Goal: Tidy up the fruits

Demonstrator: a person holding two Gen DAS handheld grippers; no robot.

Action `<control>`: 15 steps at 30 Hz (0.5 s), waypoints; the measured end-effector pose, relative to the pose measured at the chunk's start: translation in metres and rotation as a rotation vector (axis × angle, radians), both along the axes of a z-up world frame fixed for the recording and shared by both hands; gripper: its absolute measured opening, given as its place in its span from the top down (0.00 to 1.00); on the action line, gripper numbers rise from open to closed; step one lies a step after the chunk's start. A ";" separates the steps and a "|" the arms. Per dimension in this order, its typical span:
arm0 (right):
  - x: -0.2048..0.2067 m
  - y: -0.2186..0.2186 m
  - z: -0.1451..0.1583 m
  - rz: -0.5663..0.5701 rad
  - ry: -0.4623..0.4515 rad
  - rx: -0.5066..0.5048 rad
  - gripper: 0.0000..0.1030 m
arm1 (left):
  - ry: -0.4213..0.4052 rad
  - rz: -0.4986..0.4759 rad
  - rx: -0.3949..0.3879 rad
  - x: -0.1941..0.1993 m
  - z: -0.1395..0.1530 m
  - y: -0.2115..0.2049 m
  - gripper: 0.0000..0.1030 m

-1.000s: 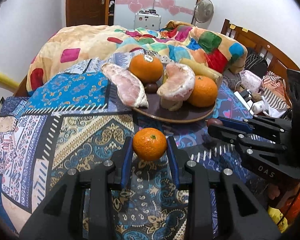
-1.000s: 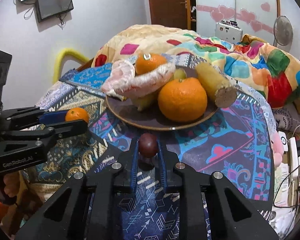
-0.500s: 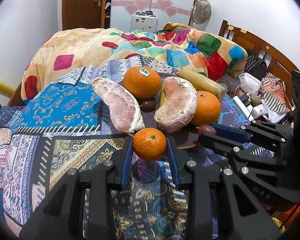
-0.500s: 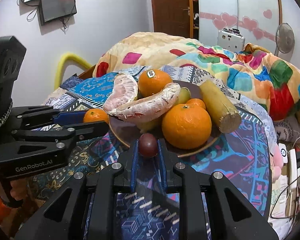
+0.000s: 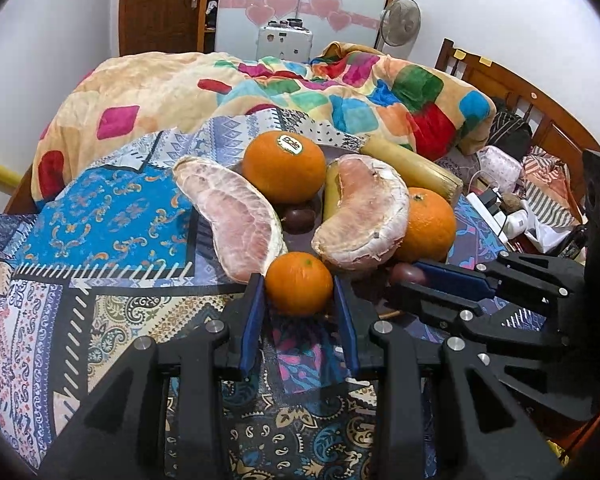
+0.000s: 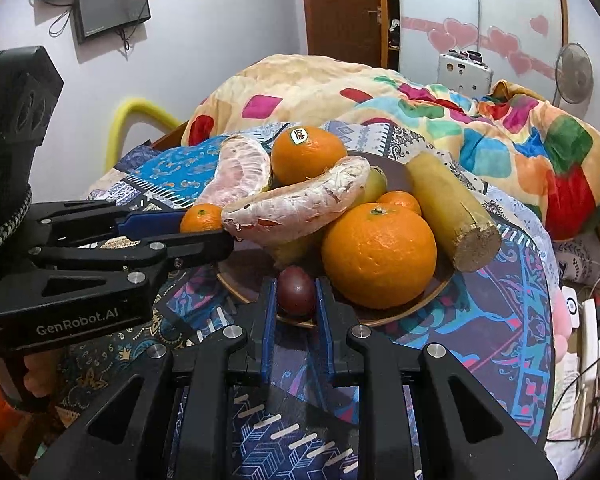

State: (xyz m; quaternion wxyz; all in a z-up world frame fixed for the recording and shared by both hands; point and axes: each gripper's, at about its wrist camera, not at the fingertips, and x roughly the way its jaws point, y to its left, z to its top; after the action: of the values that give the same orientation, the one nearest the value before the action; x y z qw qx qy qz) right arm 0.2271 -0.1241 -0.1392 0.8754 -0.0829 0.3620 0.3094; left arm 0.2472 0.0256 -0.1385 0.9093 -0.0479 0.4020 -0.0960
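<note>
Small mandarin clamped between blue pads of left hand-held gripper, held at near rim of plate, just beside pomelo wedge. Dark purple passion fruit pinched in right hand-held gripper, sitting over plate's front edge, right next to big orange. Both hand-held grippers clenched on their fruit, side by side (contact with plate surface: cannot tell). On plate: second pomelo wedge, stickered orange, yellowish cut stalk, another dark passion fruit tucked between wedges, a smaller mandarin behind big orange, a greenish-yellow fruit partly hidden. Plate on table under patterned cloth. Behind: bed with patchwork quilt, fan, wooden door. Wall screen in right wrist view.
</note>
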 end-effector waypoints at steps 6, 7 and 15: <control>0.001 0.000 0.000 -0.004 0.008 0.002 0.82 | -0.012 -0.002 0.000 -0.004 0.003 0.000 0.60; 0.001 -0.001 0.000 -0.005 0.009 0.002 0.82 | -0.014 0.000 -0.001 -0.005 0.004 0.001 0.60; -0.013 -0.012 0.014 -0.020 -0.006 0.027 0.81 | -0.085 0.026 0.033 -0.037 0.030 0.002 0.60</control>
State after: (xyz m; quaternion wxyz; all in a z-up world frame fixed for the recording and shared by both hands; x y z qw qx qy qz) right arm 0.2144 -0.1359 -0.1253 0.8806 -0.0682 0.3559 0.3052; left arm 0.2098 0.0281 -0.1086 0.9274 -0.0342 0.3640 -0.0794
